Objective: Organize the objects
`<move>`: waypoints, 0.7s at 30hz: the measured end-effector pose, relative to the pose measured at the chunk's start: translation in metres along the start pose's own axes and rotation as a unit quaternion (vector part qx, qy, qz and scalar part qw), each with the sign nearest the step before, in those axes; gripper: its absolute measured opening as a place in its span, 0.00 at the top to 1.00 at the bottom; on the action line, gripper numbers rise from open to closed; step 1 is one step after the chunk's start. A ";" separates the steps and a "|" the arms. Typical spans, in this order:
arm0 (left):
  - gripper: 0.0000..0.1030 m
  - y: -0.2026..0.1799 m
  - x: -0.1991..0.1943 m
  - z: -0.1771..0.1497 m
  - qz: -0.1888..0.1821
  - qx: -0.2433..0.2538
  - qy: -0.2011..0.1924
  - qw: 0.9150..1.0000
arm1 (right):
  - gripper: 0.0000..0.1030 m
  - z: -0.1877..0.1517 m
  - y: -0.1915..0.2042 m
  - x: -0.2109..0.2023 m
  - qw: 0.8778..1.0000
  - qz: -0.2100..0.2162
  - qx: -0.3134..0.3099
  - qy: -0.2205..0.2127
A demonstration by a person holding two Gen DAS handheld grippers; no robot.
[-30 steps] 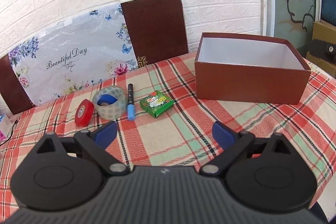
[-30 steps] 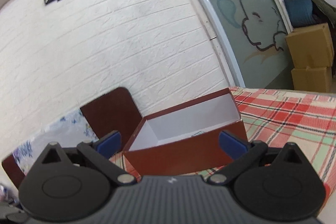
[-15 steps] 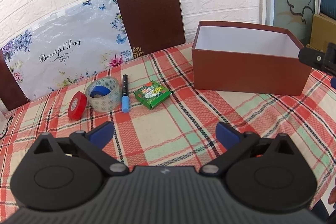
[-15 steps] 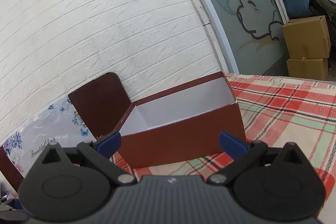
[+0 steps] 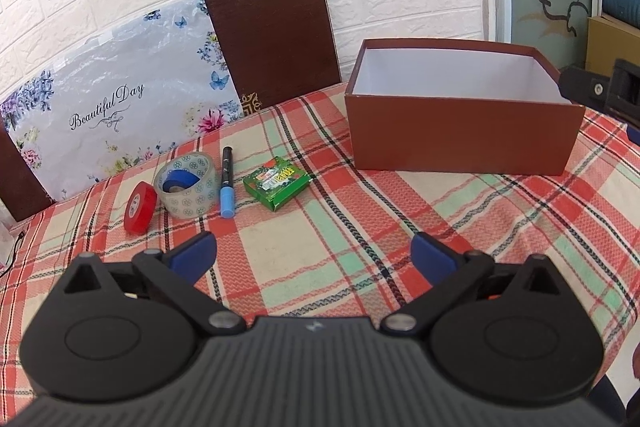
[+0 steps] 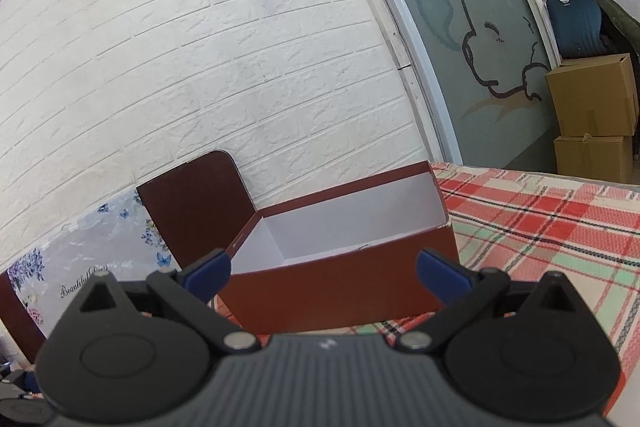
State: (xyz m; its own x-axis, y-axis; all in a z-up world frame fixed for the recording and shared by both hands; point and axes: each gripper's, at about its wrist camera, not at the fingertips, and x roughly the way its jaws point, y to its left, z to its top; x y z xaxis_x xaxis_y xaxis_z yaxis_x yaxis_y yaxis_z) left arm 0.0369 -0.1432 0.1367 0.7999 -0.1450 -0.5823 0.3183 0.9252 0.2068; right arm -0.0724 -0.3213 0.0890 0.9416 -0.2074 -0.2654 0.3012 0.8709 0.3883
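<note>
On the plaid tablecloth [image 5: 360, 219] lie a red tape roll [image 5: 139, 203], a clear tape roll [image 5: 186, 191] with a blue roll inside it, a blue-capped marker [image 5: 227, 182] and a small green box [image 5: 277, 182], all at the left. An open brown box [image 5: 460, 139] with a white inside stands at the right. My left gripper [image 5: 314, 257] hovers open over the near table, well short of the items. My right gripper [image 6: 322, 273] is open and empty, close in front of the brown box [image 6: 340, 279]. Part of the right gripper shows at the left wrist view's right edge.
A floral "Beautiful Day" board [image 5: 108, 107] and a dark brown chair back [image 5: 272, 39] lean at the white brick wall behind the table. Cardboard boxes [image 6: 592, 115] and a blue chair [image 6: 576, 23] stand beyond the table's right end.
The left gripper has pulled back and risen a little, so the items sit farther off. The right gripper has tilted and shifted around the brown box. Both stay open.
</note>
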 end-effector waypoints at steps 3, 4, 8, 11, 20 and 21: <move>0.00 -0.002 -0.001 0.000 0.000 0.002 0.001 1.000 | 0.00 0.000 0.000 -0.001 1.000 0.002 0.003 0.000; 0.00 -0.002 -0.002 0.000 -0.001 0.002 0.001 1.000 | 0.00 0.000 0.000 -0.001 1.000 0.003 0.001 0.000; 0.00 -0.002 -0.004 -0.002 -0.003 0.000 0.000 1.000 | 0.00 -0.002 0.004 -0.004 1.000 0.005 -0.005 0.001; 0.00 -0.003 -0.006 -0.004 -0.006 0.000 0.001 1.000 | 0.00 -0.003 0.006 -0.007 1.000 0.006 -0.007 0.003; 0.00 0.005 -0.016 -0.015 -0.021 -0.018 -0.003 1.000 | 0.00 -0.009 0.017 -0.020 0.999 0.021 -0.030 0.018; 0.00 0.007 -0.017 -0.016 -0.022 -0.020 -0.003 1.000 | 0.00 -0.011 0.020 -0.022 0.999 0.021 -0.036 0.018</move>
State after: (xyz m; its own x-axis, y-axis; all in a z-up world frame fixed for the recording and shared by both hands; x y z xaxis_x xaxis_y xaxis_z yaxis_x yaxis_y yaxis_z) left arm 0.0170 -0.1284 0.1355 0.7884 -0.1886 -0.5856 0.3328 0.9313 0.1482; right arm -0.0887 -0.2948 0.0932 0.9467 -0.1550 -0.2825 0.2491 0.9082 0.3363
